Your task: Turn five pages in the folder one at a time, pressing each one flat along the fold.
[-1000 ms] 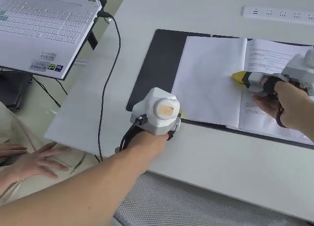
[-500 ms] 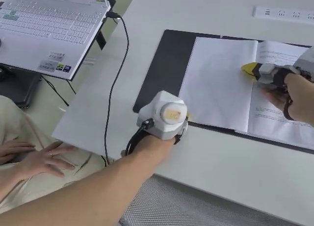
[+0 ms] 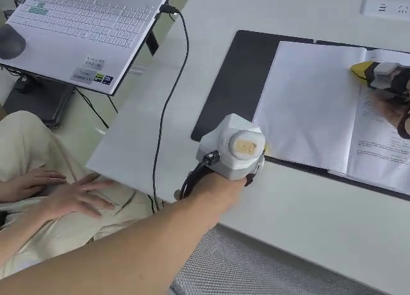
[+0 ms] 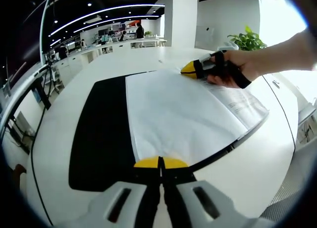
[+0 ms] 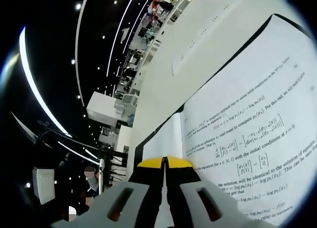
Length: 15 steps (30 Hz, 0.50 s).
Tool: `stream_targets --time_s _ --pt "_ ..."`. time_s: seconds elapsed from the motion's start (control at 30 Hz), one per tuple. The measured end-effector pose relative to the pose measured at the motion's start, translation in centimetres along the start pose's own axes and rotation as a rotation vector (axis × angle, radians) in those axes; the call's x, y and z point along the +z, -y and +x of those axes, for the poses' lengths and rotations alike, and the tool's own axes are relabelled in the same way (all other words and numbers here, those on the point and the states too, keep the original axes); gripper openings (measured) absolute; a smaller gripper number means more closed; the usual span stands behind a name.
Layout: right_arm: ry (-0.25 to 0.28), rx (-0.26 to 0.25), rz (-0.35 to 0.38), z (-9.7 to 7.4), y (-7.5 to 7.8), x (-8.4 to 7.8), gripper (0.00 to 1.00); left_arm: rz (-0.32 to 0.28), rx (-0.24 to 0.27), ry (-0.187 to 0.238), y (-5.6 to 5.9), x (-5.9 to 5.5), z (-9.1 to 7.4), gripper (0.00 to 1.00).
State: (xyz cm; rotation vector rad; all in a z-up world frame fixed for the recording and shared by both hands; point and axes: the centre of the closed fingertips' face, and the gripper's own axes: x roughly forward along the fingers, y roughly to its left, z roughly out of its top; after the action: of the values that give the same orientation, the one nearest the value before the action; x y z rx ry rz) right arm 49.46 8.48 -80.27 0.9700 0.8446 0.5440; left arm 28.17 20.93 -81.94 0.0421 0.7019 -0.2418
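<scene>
While both jaw pairs are pressed together, one open folder (image 4: 96,139) is seen before the left gripper (image 4: 161,162), its fold (image 5: 181,120), between two pages (image 4: 173,114), under the right gripper (image 5: 165,161).

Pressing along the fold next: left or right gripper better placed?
Right. The right gripper sits shut on the fold near the folder's far edge; the left gripper, shut, rests at the blank page's near edge, off the fold.
</scene>
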Motion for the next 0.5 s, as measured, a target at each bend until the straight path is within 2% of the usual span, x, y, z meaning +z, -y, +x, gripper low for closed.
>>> stream_targets --time_s 0.23,0.37,0.5 --pt "0.067 -0.002 0.032 1.2 0.1 2.6 0.0 0.002 0.001 0.001 0.0 0.0 0.0 0.0" --pt "0.105 0.006 0.087 1.7 0.2 3.9 0.0 0.002 0.001 0.002 0.0 0.0 0.0 0.0" --pt "0.11 0.014 0.137 2.2 0.8 4.9 0.0 0.007 0.0 0.005 0.0 0.0 0.0 0.0"
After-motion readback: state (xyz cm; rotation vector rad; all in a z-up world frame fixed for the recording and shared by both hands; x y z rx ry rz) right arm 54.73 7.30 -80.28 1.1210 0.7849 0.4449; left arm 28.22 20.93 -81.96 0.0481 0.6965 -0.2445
